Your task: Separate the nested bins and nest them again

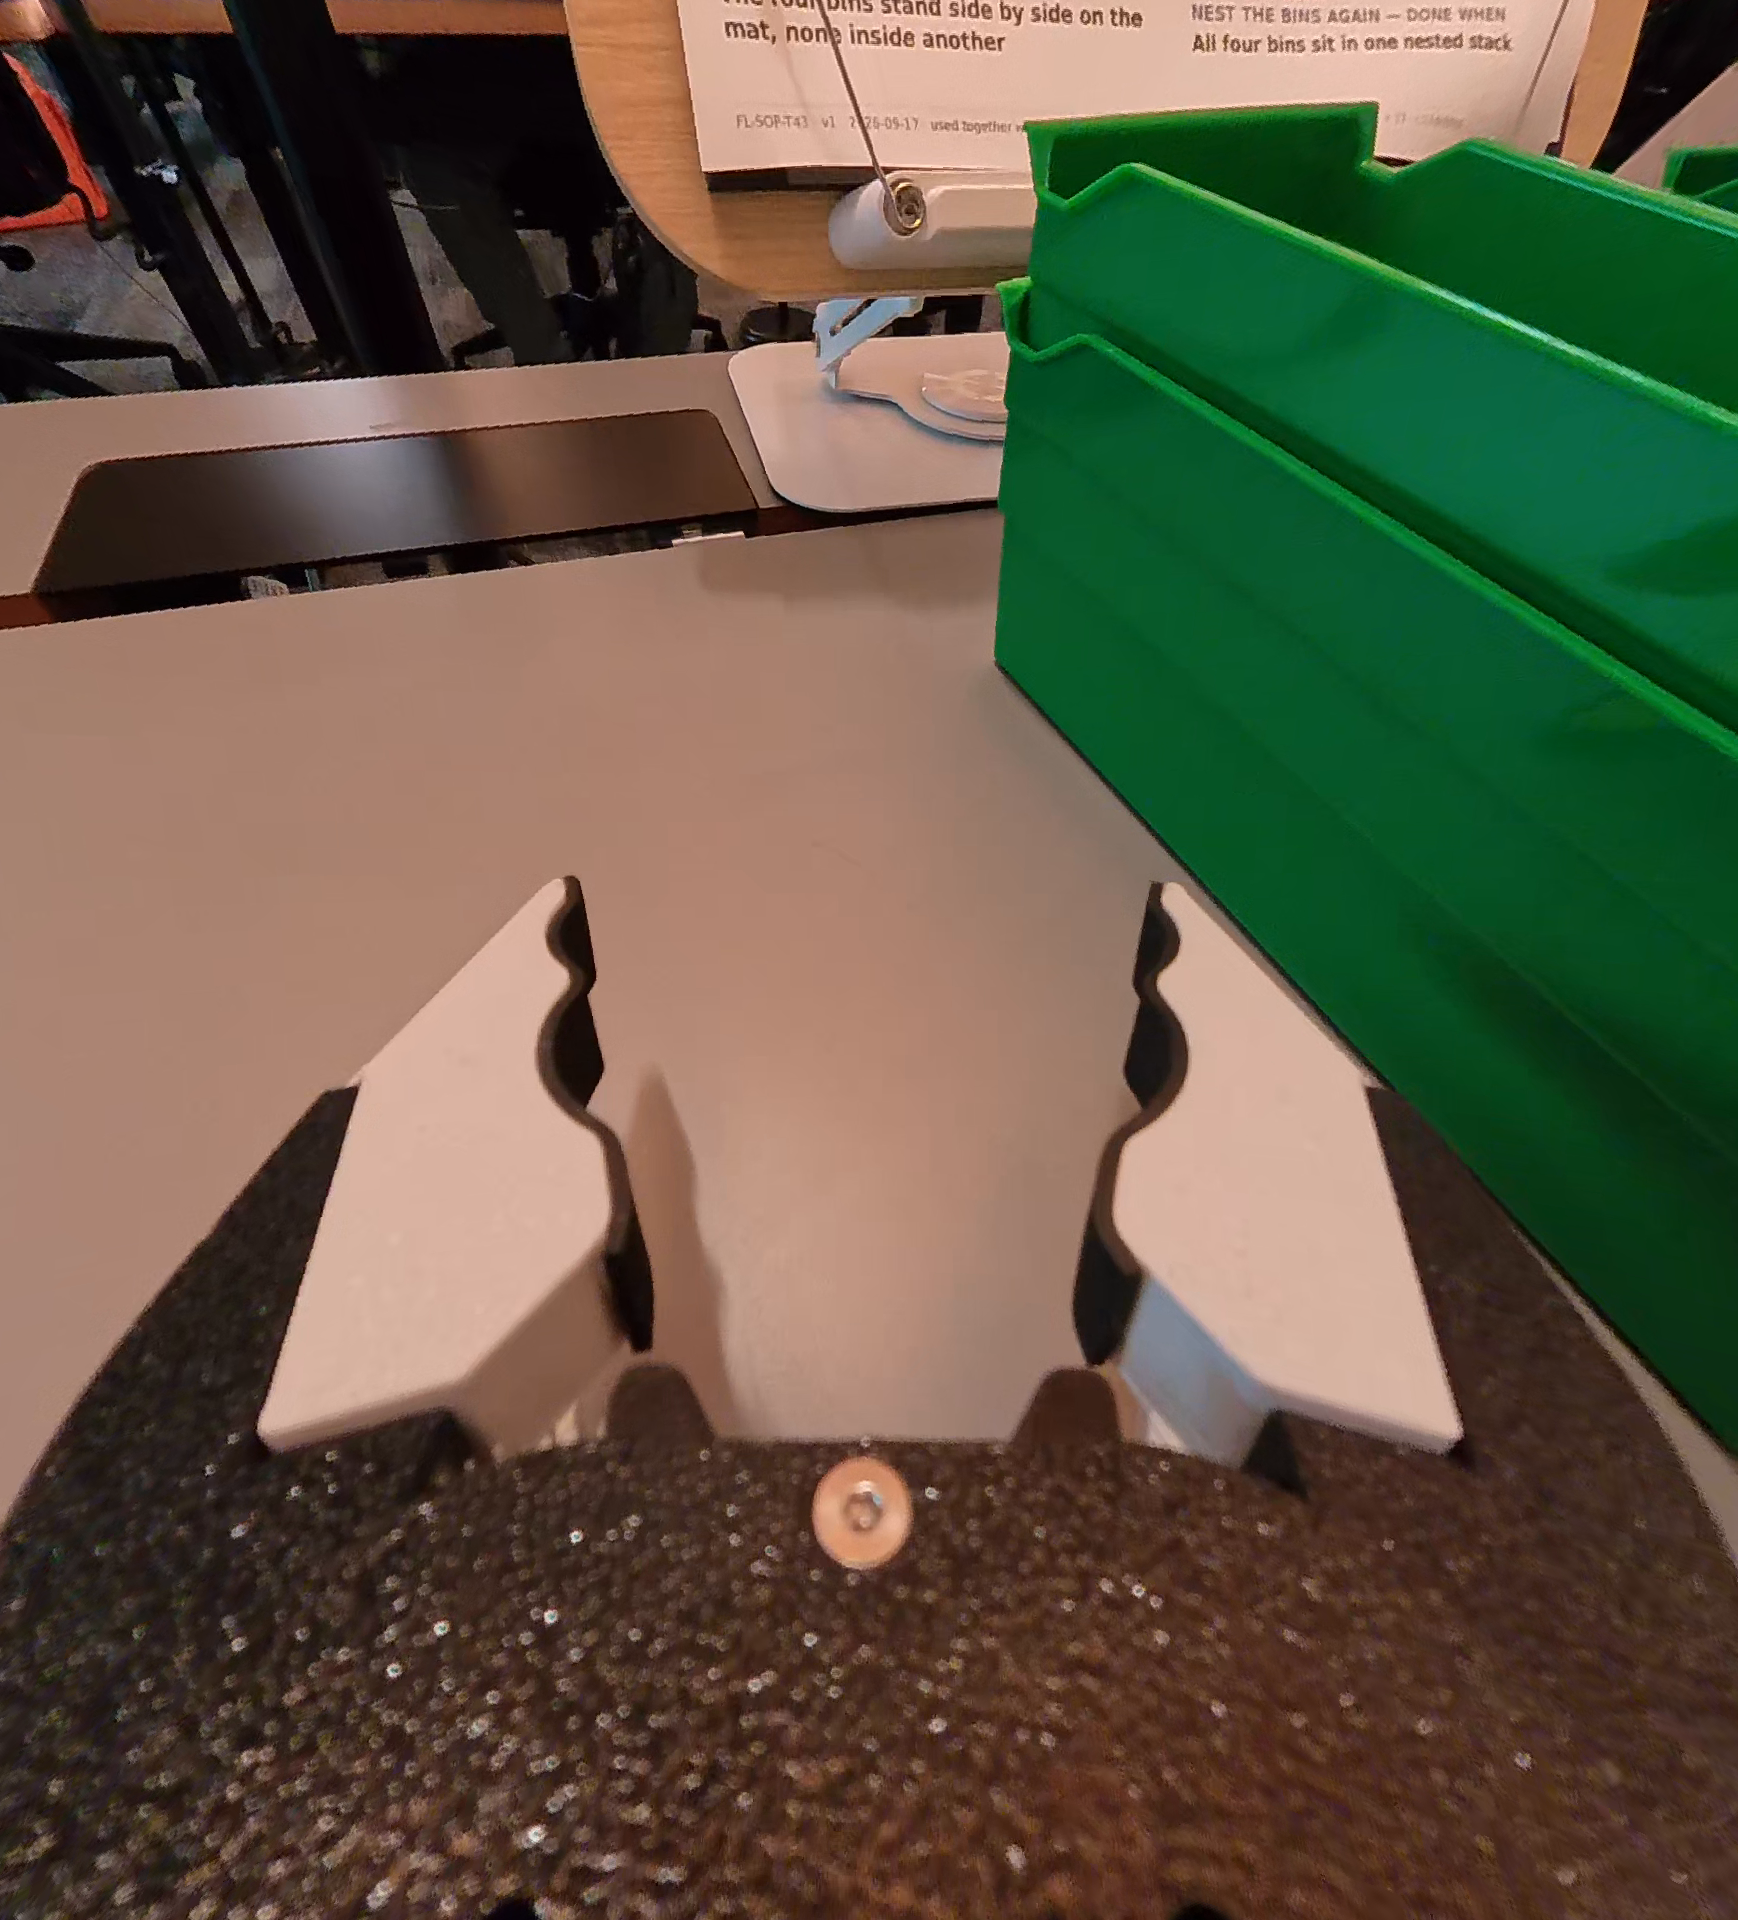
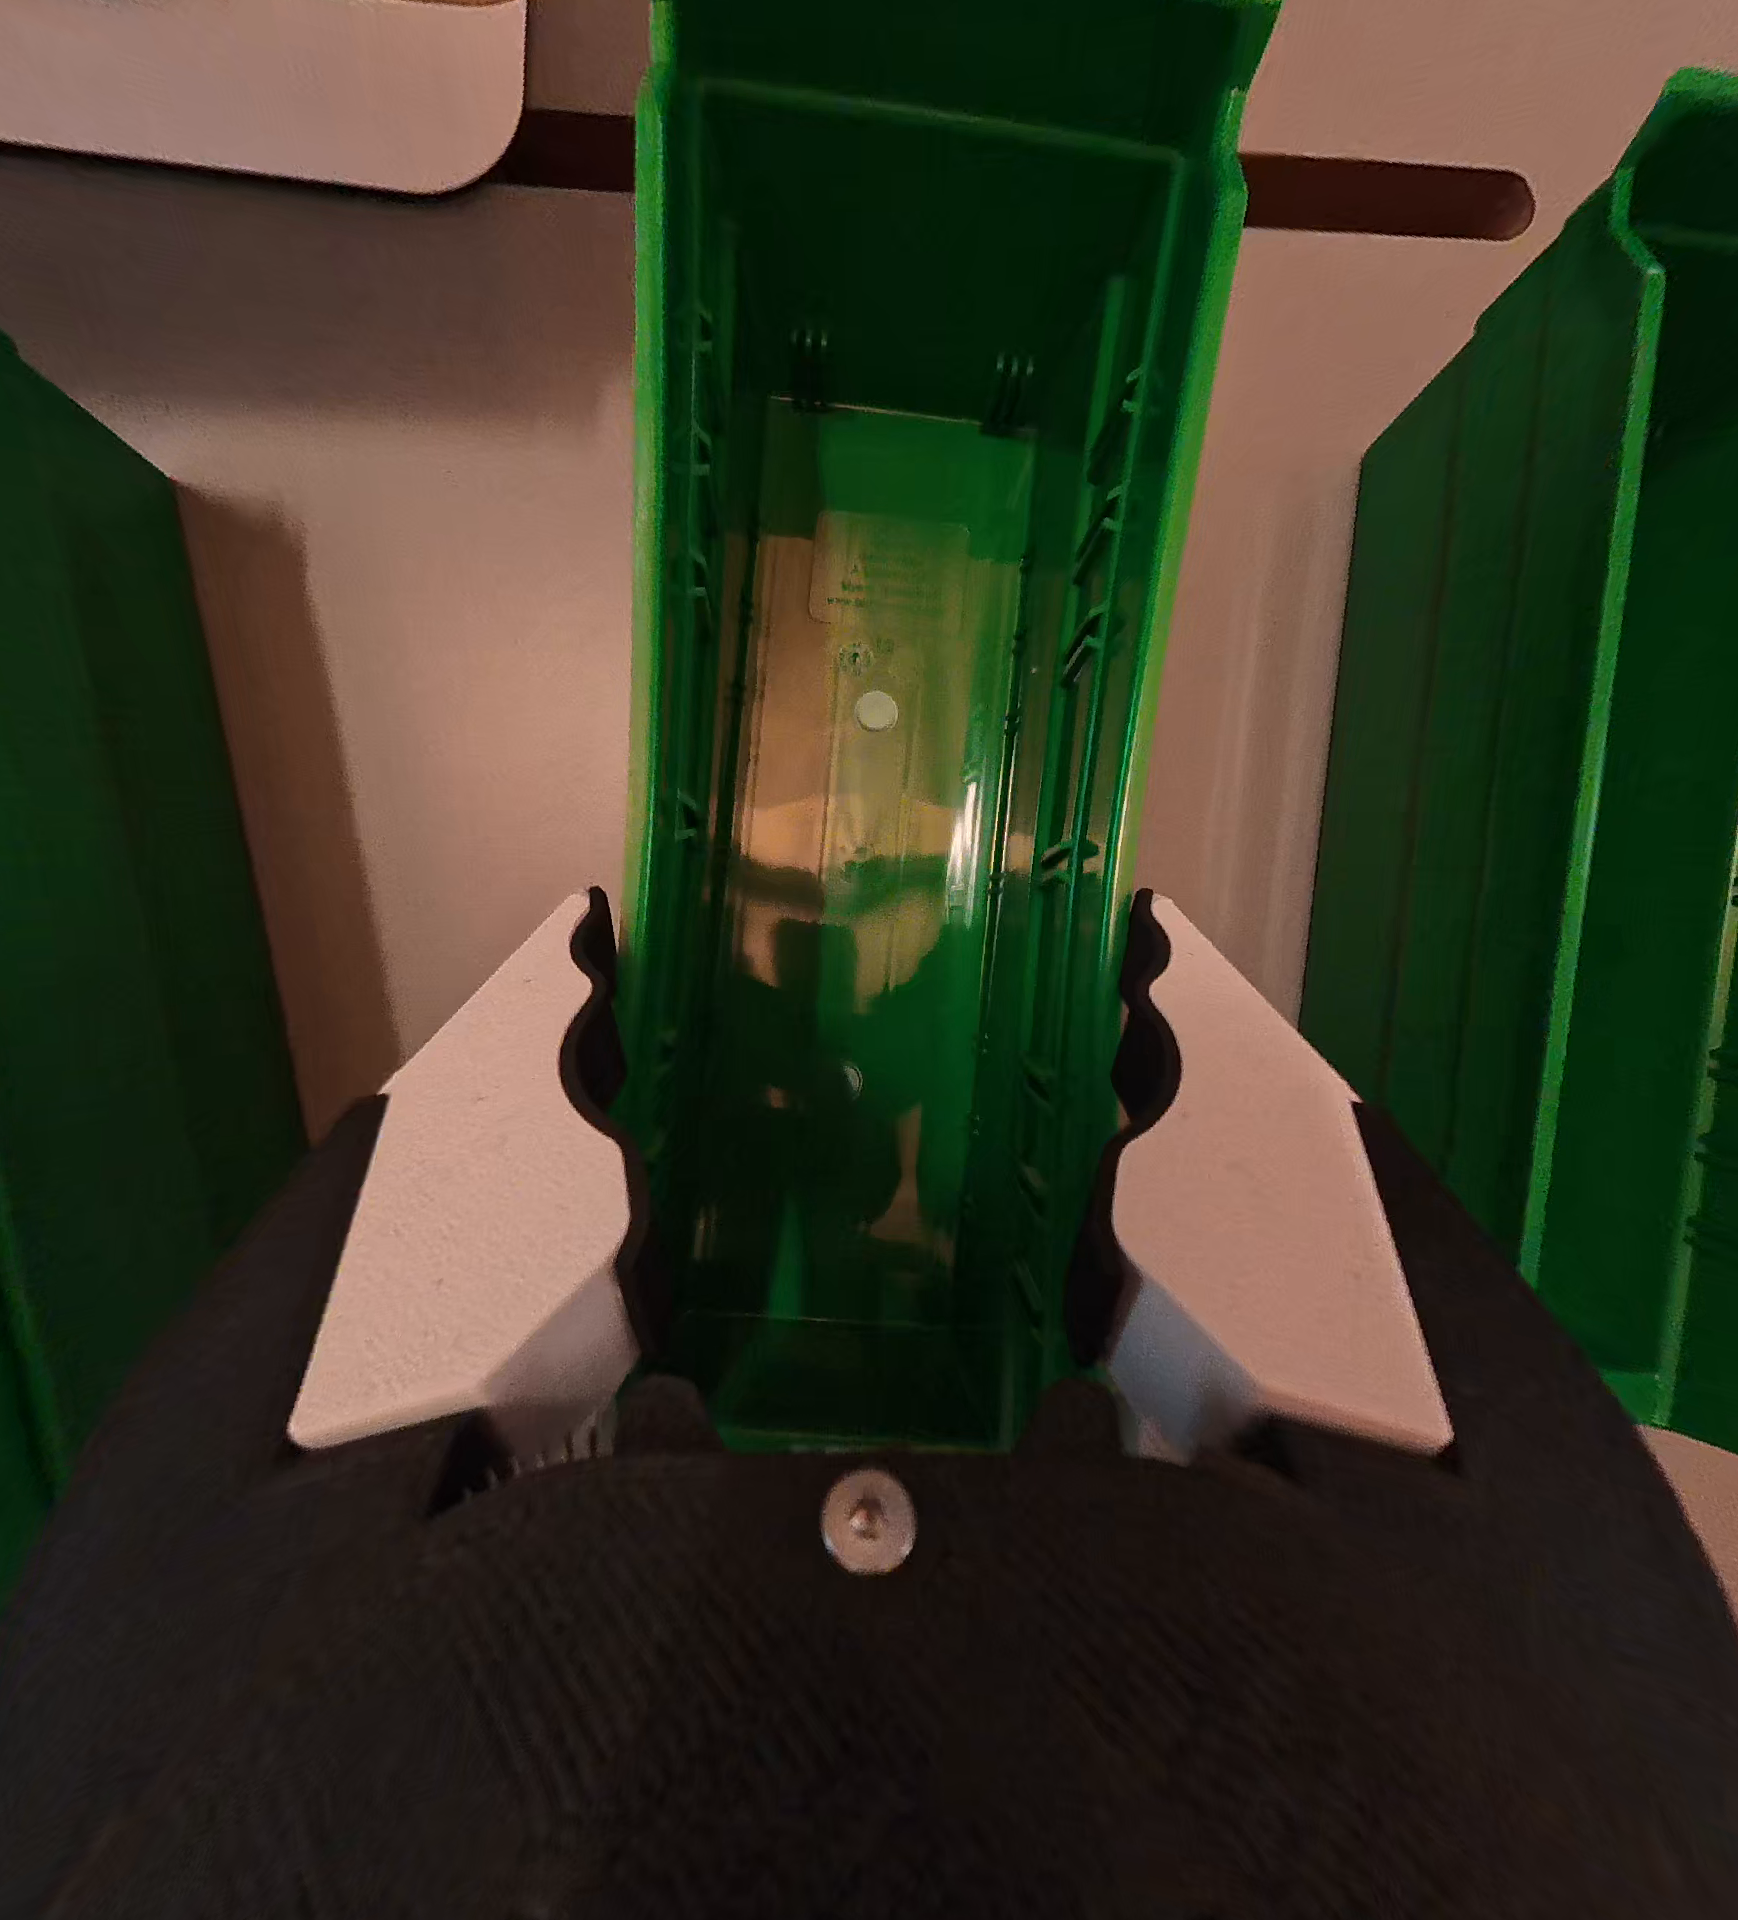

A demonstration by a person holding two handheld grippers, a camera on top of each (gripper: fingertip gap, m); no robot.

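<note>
Left view low across table [image 1: 429,779]; right looks down

Left wrist view: bright, even, sharp; soft finger shadow on grey table [image 1: 429,831] between tips of left gripper [image 1: 865,894]; fisheye stretch at edges. Right wrist view: dim, warm cast; glare on glossy floor of green bin [image 2: 886,727] ahead of right gripper [image 2: 870,904]; side bins murky, edges bent.

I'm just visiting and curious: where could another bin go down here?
Bare grey table lies left of the nested green bins, under the open left hand-held gripper. Around the middle bin, only narrow strips separate its neighbours.
</note>
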